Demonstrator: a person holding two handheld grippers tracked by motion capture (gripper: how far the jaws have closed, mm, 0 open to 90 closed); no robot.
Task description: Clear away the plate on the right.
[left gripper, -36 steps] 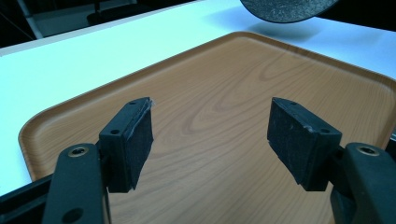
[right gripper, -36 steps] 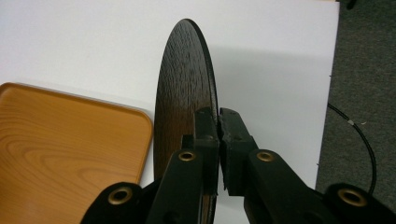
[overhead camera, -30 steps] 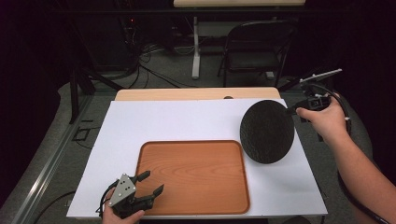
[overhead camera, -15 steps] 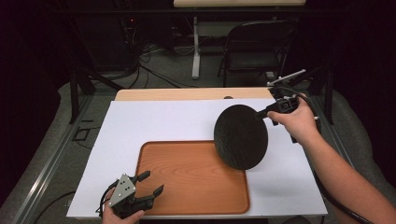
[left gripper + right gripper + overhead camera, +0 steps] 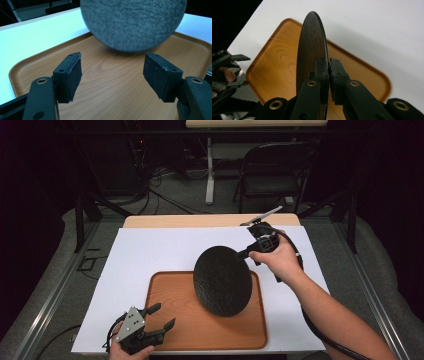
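White table, right gripper fingers clamping black disc over tray, left gripper fingers apart.

Black disc — leftward, now over tray

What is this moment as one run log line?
right gripper: shut on plate | plate: above tray, tilted | left gripper: open
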